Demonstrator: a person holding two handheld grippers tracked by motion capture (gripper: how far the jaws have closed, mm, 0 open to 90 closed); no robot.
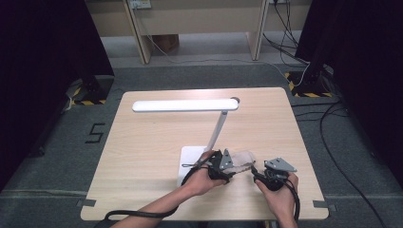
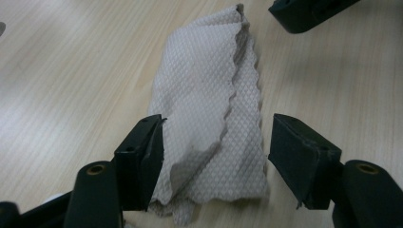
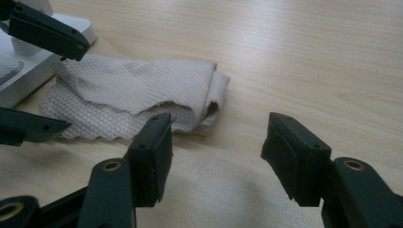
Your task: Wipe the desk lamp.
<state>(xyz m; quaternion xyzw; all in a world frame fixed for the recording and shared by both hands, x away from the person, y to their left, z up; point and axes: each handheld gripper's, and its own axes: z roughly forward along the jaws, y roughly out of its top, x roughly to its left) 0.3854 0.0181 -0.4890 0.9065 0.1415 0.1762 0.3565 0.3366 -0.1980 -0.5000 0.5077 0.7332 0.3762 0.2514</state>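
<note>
Two grippers flank a folded paper towel (image 1: pixel 243 160) that lies flat on the wooden table (image 1: pixel 152 156), near the person's edge. The left gripper (image 2: pixel 216 142) has its jaws spread wide around the towel's near end, one pad at its edge and the other clear of it, so nothing is gripped. The right gripper (image 3: pixel 216 145) also stands with jaws apart; the towel (image 3: pixel 138 92) lies just beyond its left jaw, not between the pads. In the left gripper view the towel (image 2: pixel 209 109) runs lengthwise straight away from the jaws, its wavy edge along one side; in the high view its long axis lies across the table between the two grippers. A white desk lamp (image 1: pixel 190 105) stands just beside it, its base (image 3: pixel 28 71) touching the towel's far end.
</note>
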